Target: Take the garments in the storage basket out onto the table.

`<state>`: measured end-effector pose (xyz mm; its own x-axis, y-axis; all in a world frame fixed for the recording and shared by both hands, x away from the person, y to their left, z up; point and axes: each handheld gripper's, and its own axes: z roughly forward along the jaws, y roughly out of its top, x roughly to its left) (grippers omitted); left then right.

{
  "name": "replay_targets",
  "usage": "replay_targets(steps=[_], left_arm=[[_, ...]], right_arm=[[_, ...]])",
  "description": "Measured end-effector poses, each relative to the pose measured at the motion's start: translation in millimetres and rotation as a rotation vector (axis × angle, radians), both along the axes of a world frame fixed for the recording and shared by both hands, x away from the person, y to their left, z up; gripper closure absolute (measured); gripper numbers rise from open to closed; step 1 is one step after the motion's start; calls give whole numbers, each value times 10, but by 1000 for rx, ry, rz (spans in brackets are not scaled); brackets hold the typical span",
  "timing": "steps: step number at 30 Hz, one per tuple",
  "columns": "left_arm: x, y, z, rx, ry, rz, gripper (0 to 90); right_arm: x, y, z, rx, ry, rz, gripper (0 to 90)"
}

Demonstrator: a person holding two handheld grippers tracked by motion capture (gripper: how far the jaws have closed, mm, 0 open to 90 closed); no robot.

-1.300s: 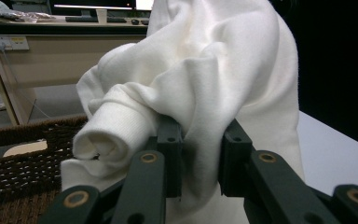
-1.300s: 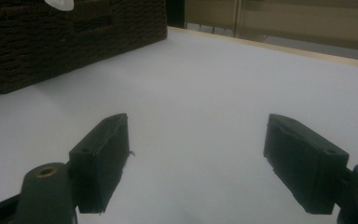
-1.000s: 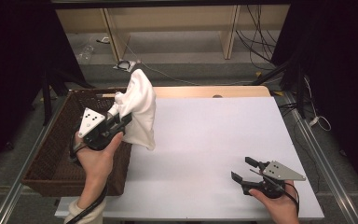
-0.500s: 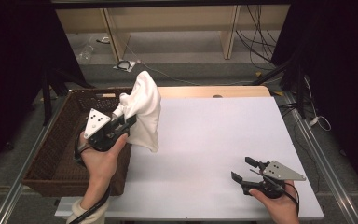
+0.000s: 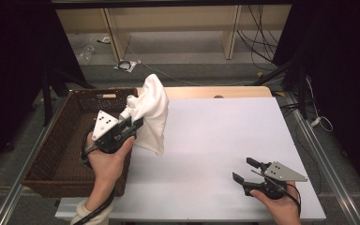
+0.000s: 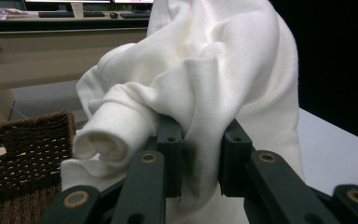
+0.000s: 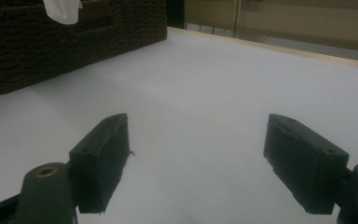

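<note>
A white cloth (image 5: 151, 112) hangs bunched in the air at the right rim of a dark wicker basket (image 5: 70, 140). My left gripper (image 5: 133, 124) is shut on the white cloth, and in the left gripper view the fabric (image 6: 205, 93) bulges up between the two black jaws and drapes down past them. The cloth's lower edge dangles over the white table (image 5: 225, 136) beside the basket. My right gripper (image 5: 246, 169) rests low near the table's front right, open, with nothing between its jaws. In the right gripper view a corner of the cloth (image 7: 63, 10) hangs in front of the basket (image 7: 74, 37).
The basket stands on the table's left edge, its inside dark and bare where it shows. A wooden strip (image 5: 215, 92) borders the table's far side. Beyond it lie a shelf frame (image 5: 168, 28) and cables (image 5: 262, 42) on the floor.
My left gripper has carried the white cloth a little higher and to the right, away from the basket. The right gripper has stayed where it was, open.
</note>
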<state>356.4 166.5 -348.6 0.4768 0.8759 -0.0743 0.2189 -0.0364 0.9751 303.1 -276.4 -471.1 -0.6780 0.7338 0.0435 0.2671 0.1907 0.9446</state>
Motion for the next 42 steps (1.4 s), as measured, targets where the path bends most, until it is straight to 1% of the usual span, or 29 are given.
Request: replay_targets(steps=[1, 3, 5, 6, 12, 15, 16, 23, 24, 25, 26, 30, 42], left_arm=[[-1, -18, -6, 3, 1, -5, 736], [-2, -36, -13, 8, 4, -10, 736], [-1, -58, -22, 9, 6, -16, 737], [-1, -58, -22, 9, 6, -16, 736], [-1, -114, -47, 20, 12, -31, 736], [1, -127, -55, 19, 14, -34, 736], [2, -134, -59, 19, 16, -36, 736], [5, -180, -84, 30, 23, -50, 736], [5, -189, -89, 28, 24, -51, 736], [5, -196, -93, 28, 26, -52, 736], [5, -202, -96, 30, 26, -54, 736], [4, -231, -106, 34, 28, -62, 736], [5, -316, -153, 46, 39, -88, 736]], right_arm=[[-2, -4, 2, -6, 2, 0, 233], [1, 0, 0, 1, 1, 0, 233], [-2, -4, 3, -5, 3, -1, 233], [0, 0, -1, 1, 1, 0, 233], [-4, -3, 4, -1, 4, -2, 232], [0, 1, 0, 2, -2, 0, 233], [-4, 0, 4, 1, 3, -2, 232], [1, 0, 0, 2, -1, 0, 231], [-5, 2, 1, 4, 9, 0, 231], [-5, 2, 1, 4, 9, 0, 231], [1, -1, -1, 1, 2, -1, 231], [2, 0, -2, 1, -1, -1, 232], [0, -2, 1, -4, 5, -2, 232]])
